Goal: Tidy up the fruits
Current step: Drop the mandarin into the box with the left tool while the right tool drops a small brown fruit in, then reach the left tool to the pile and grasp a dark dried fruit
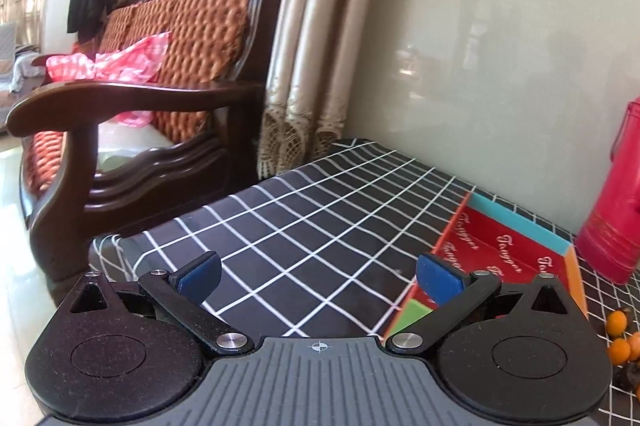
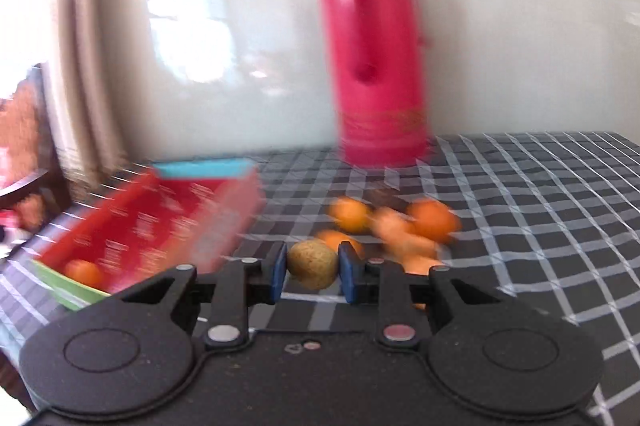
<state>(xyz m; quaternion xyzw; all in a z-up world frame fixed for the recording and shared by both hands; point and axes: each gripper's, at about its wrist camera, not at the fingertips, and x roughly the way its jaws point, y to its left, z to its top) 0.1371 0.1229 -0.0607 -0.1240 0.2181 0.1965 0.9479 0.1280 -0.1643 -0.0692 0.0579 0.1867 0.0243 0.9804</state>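
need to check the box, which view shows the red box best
The left wrist view: the red box is sharp, its printed inside readable, though one hand-held gripper finger overlaps it. The right wrist view shows it motion-blurred, an orange fruit inside.

**Grippers: left spread, right clamped**

Left gripper [image 1: 318, 276] sat low over the checked tablecloth [image 1: 304, 226], jaws spread wide, blue pads [image 1: 438, 276] apart with nothing between them. Right gripper [image 2: 313, 268] was also low over that cloth, jaws drawn in, both blue pads touching the sides of a small tan round fruit [image 2: 313, 265] and holding it. Right view was motion-blurred; finer detail unreadable.
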